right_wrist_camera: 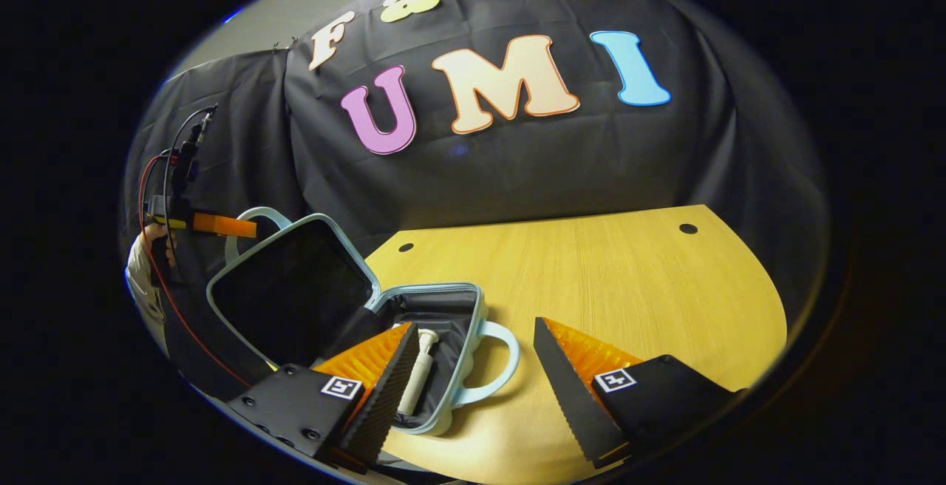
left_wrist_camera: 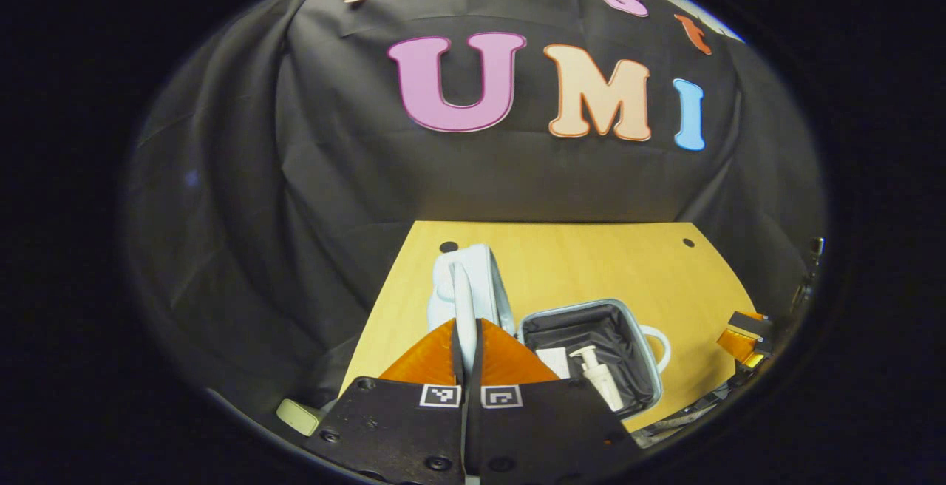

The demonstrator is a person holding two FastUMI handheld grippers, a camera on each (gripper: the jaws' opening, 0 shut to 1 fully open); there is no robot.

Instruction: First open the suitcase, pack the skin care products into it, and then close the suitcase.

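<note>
The pale blue suitcase lies open on the wooden table [left_wrist_camera: 591, 263]. Its lid [left_wrist_camera: 473, 278] stands upright, seen edge-on, and my left gripper [left_wrist_camera: 467, 326] is shut on the lid's rim. The black-lined base [left_wrist_camera: 624, 341] holds a white pump bottle [left_wrist_camera: 597, 375] and a flat white item [left_wrist_camera: 553, 361]. In the right gripper view the lid [right_wrist_camera: 288, 293] leans back, with the left gripper [right_wrist_camera: 222, 225] and a hand [right_wrist_camera: 151, 237] at its top edge. My right gripper [right_wrist_camera: 474, 326] hangs open above the base's handle [right_wrist_camera: 497, 367], next to the pump bottle [right_wrist_camera: 417, 370].
The table's [right_wrist_camera: 628, 278] far half is bare wood with small round holes [right_wrist_camera: 688, 228]. A pale rounded object [left_wrist_camera: 299, 416] sits off the table's near left corner. Red and black cables [right_wrist_camera: 159, 197] trail from the left gripper. Black cloth walls close the back.
</note>
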